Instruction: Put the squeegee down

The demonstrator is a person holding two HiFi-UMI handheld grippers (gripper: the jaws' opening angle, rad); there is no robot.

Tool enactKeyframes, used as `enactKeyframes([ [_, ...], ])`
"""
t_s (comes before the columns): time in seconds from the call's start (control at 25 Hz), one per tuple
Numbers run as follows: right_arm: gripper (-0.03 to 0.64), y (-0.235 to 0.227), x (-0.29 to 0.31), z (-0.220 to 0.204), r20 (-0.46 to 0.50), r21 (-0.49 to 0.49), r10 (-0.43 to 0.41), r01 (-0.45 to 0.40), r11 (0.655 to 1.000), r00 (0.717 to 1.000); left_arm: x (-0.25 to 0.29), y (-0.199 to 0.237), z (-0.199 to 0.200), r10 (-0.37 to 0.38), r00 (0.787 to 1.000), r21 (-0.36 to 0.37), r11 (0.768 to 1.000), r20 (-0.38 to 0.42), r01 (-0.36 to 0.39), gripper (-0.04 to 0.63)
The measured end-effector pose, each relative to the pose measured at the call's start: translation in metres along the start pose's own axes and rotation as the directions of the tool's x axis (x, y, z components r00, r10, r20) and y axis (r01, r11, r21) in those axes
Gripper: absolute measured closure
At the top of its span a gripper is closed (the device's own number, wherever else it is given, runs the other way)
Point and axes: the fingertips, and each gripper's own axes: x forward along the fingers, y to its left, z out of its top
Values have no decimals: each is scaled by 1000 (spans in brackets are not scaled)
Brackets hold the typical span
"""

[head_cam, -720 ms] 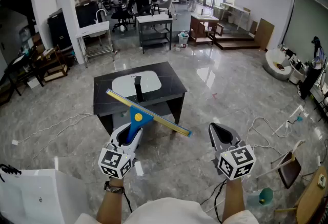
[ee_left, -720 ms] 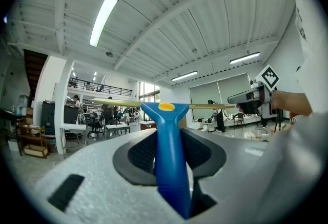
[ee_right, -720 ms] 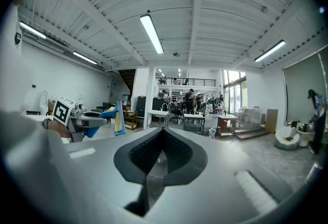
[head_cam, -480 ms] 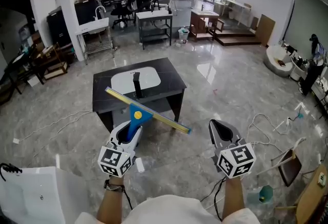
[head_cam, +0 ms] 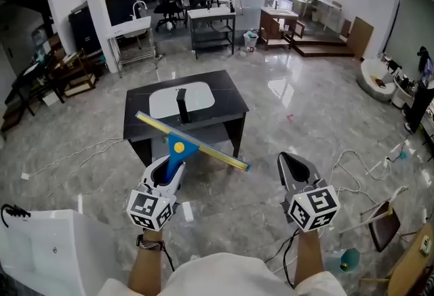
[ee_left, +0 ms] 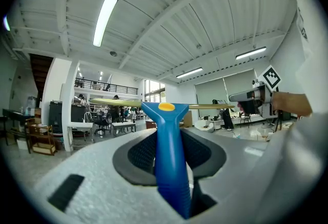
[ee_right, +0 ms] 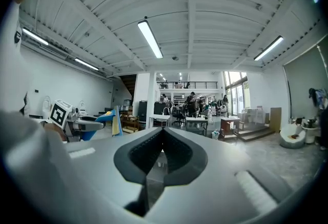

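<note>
The squeegee (head_cam: 182, 146) has a blue handle with a yellow dot and a long yellow-green blade lying crosswise. My left gripper (head_cam: 169, 167) is shut on its handle and holds it level above the floor, in front of a black table (head_cam: 230, 110). In the left gripper view the blue handle (ee_left: 169, 156) runs up between the dark pads, and the blade (ee_left: 118, 102) spans the top. My right gripper (head_cam: 296, 167) is level beside it, to the right, shut and holding nothing (ee_right: 163, 130). The right gripper view shows the squeegee (ee_right: 111, 121) at the far left.
The black table carries a white basin (head_cam: 163, 102) and a black upright fitting (head_cam: 181, 105). A white box (head_cam: 41, 254) stands at the lower left. Cables (head_cam: 74, 162) trail over the grey floor. A folding chair (head_cam: 383, 223) lies at the right. People and desks fill the far hall.
Both grippers keep the same pose and the squeegee stays in the left one. The whole view has only drifted slightly relative to the table.
</note>
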Motion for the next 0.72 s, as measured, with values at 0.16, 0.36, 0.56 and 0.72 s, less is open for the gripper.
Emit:
enactKeyframes([
  [0.16, 609, -9, -1, -8, -3, 1, 32, -32, 999, 999, -1, -1, -5, 48, 999, 1, 999, -4, -48, 466],
  [0.36, 609, -20, -7, -21, -6, 11, 81, -81, 997, 997, -6, -9, -14, 102, 995, -6, 995, -23, -102, 466],
  [0.56, 609, -22, -5, -38, -54, 15, 136, -135, 991, 989, -5, -19, -26, 120, 991, -20, 992, -60, -121, 466],
  [0.72, 609, -27, 12, -50, -64, 69, 177, -173, 983, 982, 11, -11, -31, 124, 990, -24, 992, -66, -126, 465],
])
